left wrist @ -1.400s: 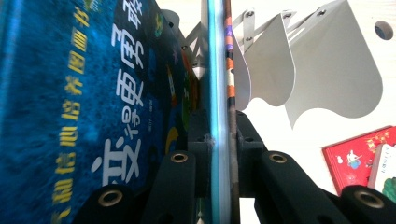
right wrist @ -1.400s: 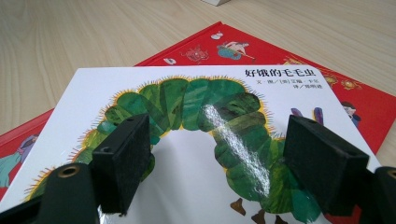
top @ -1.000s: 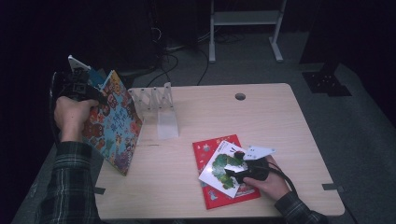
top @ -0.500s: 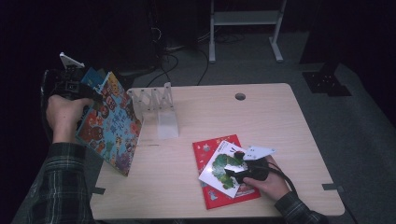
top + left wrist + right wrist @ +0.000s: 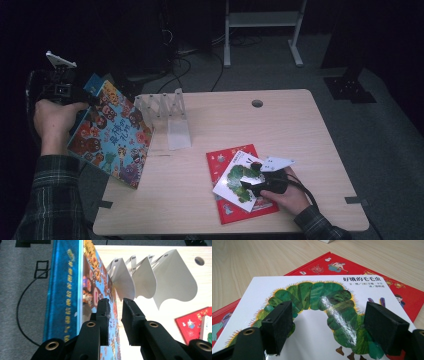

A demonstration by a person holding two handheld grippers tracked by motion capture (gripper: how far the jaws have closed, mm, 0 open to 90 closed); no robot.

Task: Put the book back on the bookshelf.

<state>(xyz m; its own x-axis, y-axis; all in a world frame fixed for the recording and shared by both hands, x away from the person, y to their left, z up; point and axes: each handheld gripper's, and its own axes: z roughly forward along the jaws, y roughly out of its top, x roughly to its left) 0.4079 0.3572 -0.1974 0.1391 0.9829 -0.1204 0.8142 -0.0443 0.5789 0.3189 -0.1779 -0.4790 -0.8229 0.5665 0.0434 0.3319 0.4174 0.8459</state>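
Note:
My left gripper (image 5: 80,99) (image 5: 116,308) is shut on the cover of a colourful picture book (image 5: 112,135) (image 5: 63,290). It holds the book tilted over the table's left edge, just left of a white accordion book rack (image 5: 162,107) (image 5: 150,277). My right gripper (image 5: 251,177) (image 5: 328,322) is open, its jaws spread wide just above a white caterpillar book (image 5: 239,181) (image 5: 317,297). That book lies on a red book (image 5: 222,162) (image 5: 404,292) at the front right of the table.
The wooden table (image 5: 310,145) has a small cable hole (image 5: 257,103) (image 5: 199,260) near its far edge. A white metal frame (image 5: 260,20) stands on the grey floor behind the table. A black cable (image 5: 22,312) lies on the floor at the left.
My left gripper has carried the colourful book a little to the left and up, away from the rack. The right gripper has stayed over the caterpillar book.

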